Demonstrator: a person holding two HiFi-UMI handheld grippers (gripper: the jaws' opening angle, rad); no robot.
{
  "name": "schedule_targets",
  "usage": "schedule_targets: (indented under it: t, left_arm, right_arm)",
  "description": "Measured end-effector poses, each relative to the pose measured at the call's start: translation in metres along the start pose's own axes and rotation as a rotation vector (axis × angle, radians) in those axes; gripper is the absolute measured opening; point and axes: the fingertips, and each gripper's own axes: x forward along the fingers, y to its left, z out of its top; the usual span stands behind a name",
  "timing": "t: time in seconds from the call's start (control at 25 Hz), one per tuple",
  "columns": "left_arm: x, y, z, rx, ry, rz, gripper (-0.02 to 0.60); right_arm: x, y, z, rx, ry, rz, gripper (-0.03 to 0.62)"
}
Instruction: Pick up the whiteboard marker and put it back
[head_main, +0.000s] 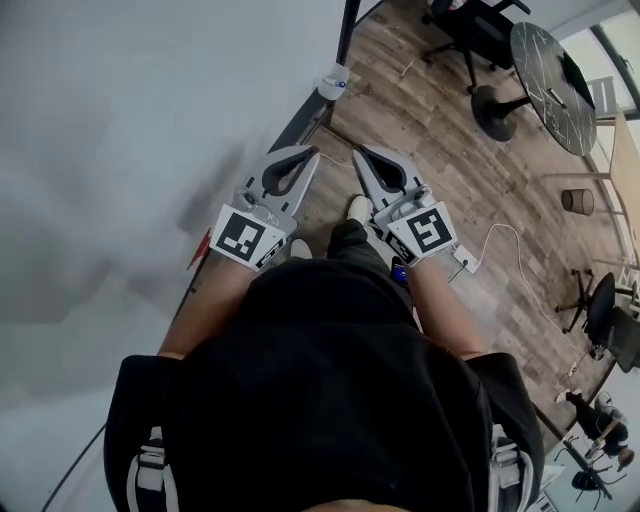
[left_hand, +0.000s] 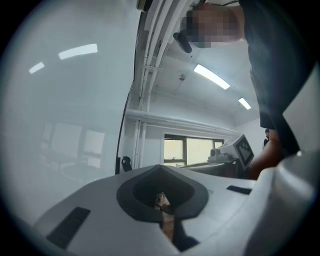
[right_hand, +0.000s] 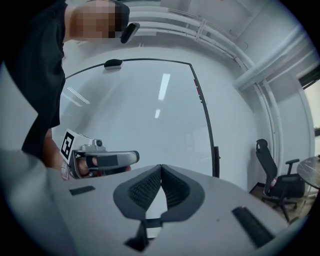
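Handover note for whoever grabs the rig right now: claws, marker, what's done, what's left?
Left claw: shut, empty.
Right claw: shut, empty.
Both are side by side in front of the person, next to the whiteboard.
Marker: not clearly made out in any view.
Done: cannot tell; neither claw holds a marker.
Left: locate the marker at the board first; the pick-up and return probably still need doing.

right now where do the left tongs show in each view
Head view: left tongs just left of centre, tips beside the right tongs.
Left gripper view: left tongs at bottom centre, shut.
Right gripper view: left tongs at lower left, side-on.
Shared landmark: the whiteboard, in all three views.
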Motion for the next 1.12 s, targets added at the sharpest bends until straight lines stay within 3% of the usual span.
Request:
schedule_targets:
  t: [0.52, 0.76, 1.12]
  left_arm:
    - [0.087, 0.055, -0.032, 0.007, 0.022, 0.101, 0.003]
    - [0.105, 0.07, -0.043, 0.003, 0.022, 0.15, 0.003]
    - [0.111, 0.085, -0.063, -0.018, 0.038, 0.214, 0.003]
  right_arm:
    - [0.076, -0.111, -0.045, -0.056, 0.104, 0.066, -0.002]
    - [0.103, -0.131, -0.075, -0.099, 0.149, 0.088, 0.067]
    - [0.137, -0.152, -0.122, -0.156, 0.201, 0.082, 0.103]
